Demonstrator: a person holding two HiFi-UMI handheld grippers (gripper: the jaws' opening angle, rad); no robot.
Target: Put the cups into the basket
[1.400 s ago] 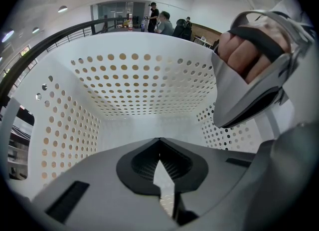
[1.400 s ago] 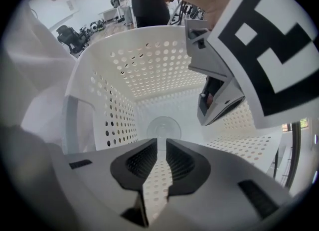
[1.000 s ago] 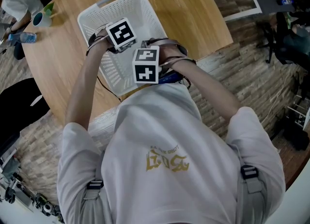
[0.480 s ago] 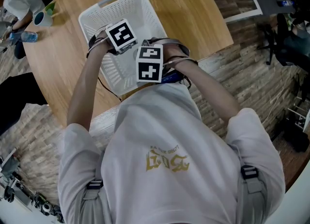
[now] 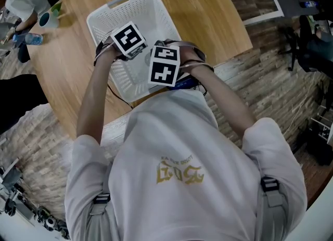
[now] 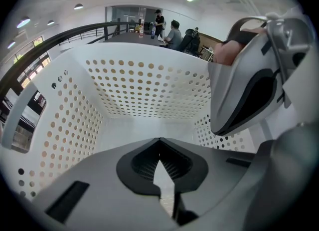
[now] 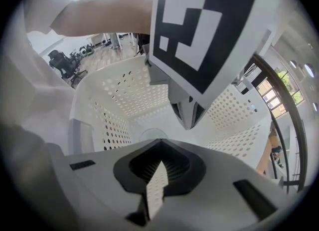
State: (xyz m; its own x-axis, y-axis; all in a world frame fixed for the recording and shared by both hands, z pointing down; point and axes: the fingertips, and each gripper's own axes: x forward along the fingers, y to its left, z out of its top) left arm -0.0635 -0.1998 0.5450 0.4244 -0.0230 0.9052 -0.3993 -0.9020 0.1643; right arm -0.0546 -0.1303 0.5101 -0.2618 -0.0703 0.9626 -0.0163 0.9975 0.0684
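Note:
The white perforated basket (image 5: 156, 11) stands on the round wooden table (image 5: 208, 16). Both grippers hang over its near end, jaws pointing down inside it. In the head view only their marker cubes show: the left cube (image 5: 128, 39) and the right cube (image 5: 165, 66). My left gripper (image 6: 160, 164) is shut with nothing in it, above the basket floor (image 6: 144, 130). My right gripper (image 7: 158, 167) is also shut and holds nothing. A faint rounded outline (image 7: 149, 133) lies on the basket floor beyond it; I cannot tell what it is. One white cup (image 5: 47, 20) with a teal inside stands at the table's far left.
A small bottle (image 5: 28, 39) lies near the cup at the table's left edge. The left gripper's cube (image 7: 204, 30) hangs close above the right gripper's jaws. Office chairs (image 5: 312, 42) stand on the floor to the right.
Both marker cubes have shifted slightly right and farther over the basket, and the right cube has tilted a little. Both grippers stay shut.

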